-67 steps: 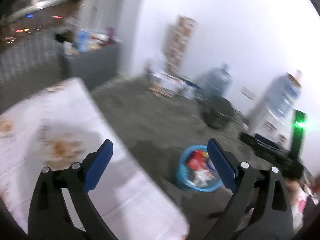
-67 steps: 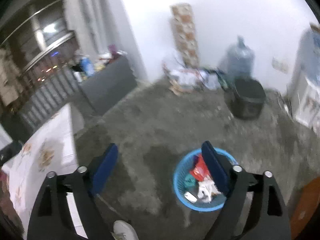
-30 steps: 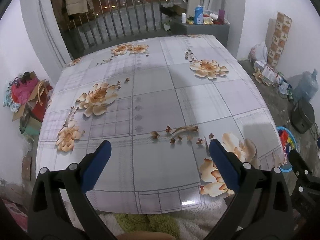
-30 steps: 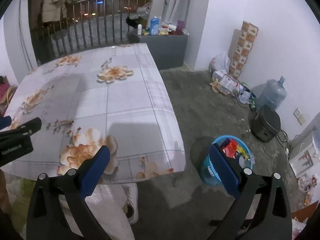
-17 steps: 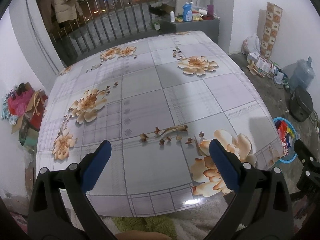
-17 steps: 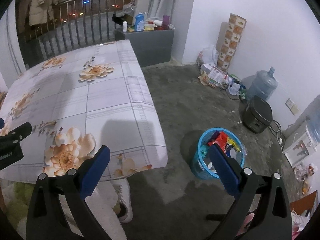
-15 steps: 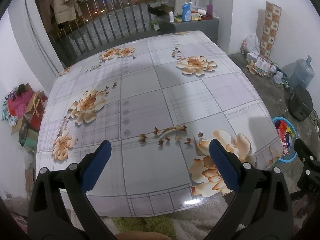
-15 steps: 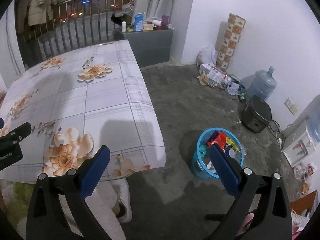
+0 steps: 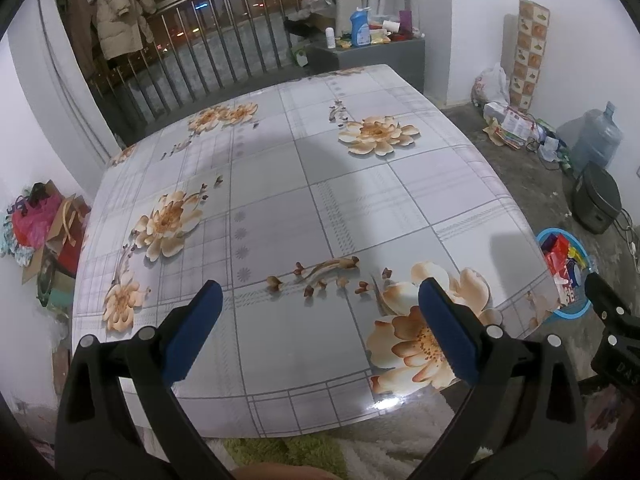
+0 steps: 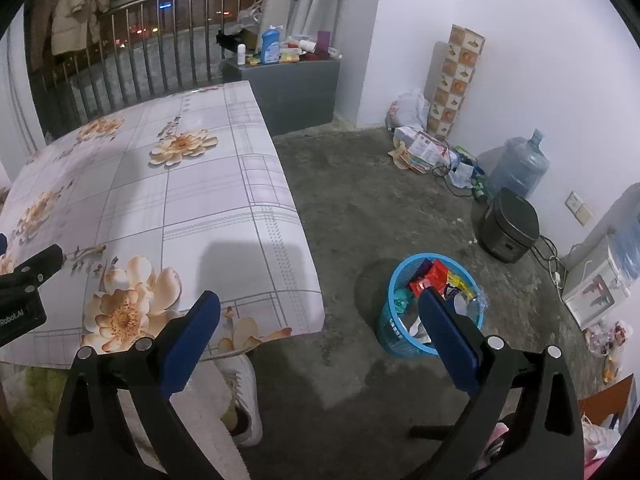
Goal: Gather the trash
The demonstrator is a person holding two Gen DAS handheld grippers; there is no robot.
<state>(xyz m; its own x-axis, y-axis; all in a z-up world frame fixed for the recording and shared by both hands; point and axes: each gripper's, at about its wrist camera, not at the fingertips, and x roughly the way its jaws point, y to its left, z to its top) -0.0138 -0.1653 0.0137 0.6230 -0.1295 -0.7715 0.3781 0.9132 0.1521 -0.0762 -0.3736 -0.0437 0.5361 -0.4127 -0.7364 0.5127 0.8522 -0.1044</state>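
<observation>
A blue trash basket (image 10: pixel 394 322) full of wrappers stands on the concrete floor right of the table; it also shows in the left wrist view (image 9: pixel 576 309) past the table's right edge. My left gripper (image 9: pixel 320 324) is open and empty, held above the near part of the floral table (image 9: pixel 312 184). My right gripper (image 10: pixel 320 330) is open and empty, held above the floor between the table's corner (image 10: pixel 304 312) and the basket. I see no loose trash on the tabletop.
A black rice cooker (image 10: pixel 508 226), a water jug (image 10: pixel 520 168) and a pile of papers (image 10: pixel 420 148) lie along the right wall. A grey cabinet (image 10: pixel 296 88) with bottles stands behind the table. A white shoe (image 10: pixel 240 384) is under the table's near edge.
Both grippers have swung back from over the basket to the table's near side. In the last half second the views barely shift. Both stay open and empty.
</observation>
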